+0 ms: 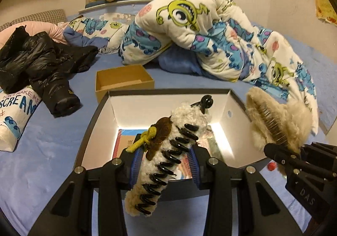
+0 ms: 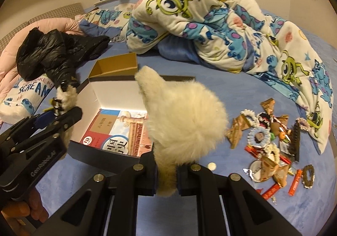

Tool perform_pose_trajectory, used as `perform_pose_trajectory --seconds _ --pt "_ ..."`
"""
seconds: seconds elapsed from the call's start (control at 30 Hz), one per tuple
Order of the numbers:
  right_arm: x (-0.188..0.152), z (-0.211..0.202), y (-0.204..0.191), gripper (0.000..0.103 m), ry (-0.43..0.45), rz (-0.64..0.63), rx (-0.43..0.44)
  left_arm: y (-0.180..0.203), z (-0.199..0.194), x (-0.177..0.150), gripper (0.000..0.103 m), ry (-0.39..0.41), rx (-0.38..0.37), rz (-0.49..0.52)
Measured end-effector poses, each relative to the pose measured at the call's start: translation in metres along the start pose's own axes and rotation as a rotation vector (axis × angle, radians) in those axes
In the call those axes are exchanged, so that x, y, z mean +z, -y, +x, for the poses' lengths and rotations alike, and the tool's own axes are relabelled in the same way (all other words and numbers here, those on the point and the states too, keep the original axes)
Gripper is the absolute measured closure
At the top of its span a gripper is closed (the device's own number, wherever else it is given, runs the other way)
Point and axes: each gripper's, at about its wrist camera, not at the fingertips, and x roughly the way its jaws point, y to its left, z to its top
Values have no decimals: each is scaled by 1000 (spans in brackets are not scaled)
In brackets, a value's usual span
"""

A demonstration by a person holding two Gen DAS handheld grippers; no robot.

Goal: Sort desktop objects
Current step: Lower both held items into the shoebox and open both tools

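My left gripper (image 1: 165,160) is shut on a fuzzy cream claw clip (image 1: 183,115) with black teeth and a brown and yellow ornament. It hangs over the near edge of a black box (image 1: 130,109) with white inside walls, where a book (image 2: 118,130) lies flat. My right gripper (image 2: 166,174) is shut on a furry cream hair clip (image 2: 185,122), just right of the box. In the left wrist view that furry clip (image 1: 280,118) shows metal teeth, with the right gripper (image 1: 280,151) below it. The left gripper (image 2: 63,113) appears at the box's left side.
An open cardboard box (image 1: 124,80) stands behind the black one on the blue bed sheet. A pile of hair ties, wrappers and a comb (image 2: 269,141) lies to the right, near a coin (image 2: 211,166). A black jacket (image 1: 42,61) lies left; a cartoon duvet (image 1: 210,35) is heaped behind.
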Motion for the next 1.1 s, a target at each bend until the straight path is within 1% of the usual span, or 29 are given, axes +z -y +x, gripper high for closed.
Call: perform_pose_trajectory --seconds 0.2,0.27,0.37,0.43,0.53,0.7,0.9,1.1 --pt "-7 28 -11 91 -51 1 31 -8 17 -4 63 -38 25 11" --pt "-6 33 -12 91 -50 -7 27 -11 22 -5 63 -47 36 11" --pt "-2 39 -13 91 -58 11 44 -18 29 -7 63 -63 18 -23" --pt "-1 40 -16 91 -57 5 43 -20 31 -7 63 -73 22 -36" --pt "-1 41 -20 91 -57 -7 41 -20 33 -8 63 -73 23 -20" --pt "5 47 -23 91 -56 9 60 -21 38 -9 63 -74 21 -23" --pt "22 63 -37 91 -66 -3 97 -21 52 -1 63 -77 11 13" --pt "28 74 -46 90 -77 -26 101 -21 68 5 62 -84 22 22"
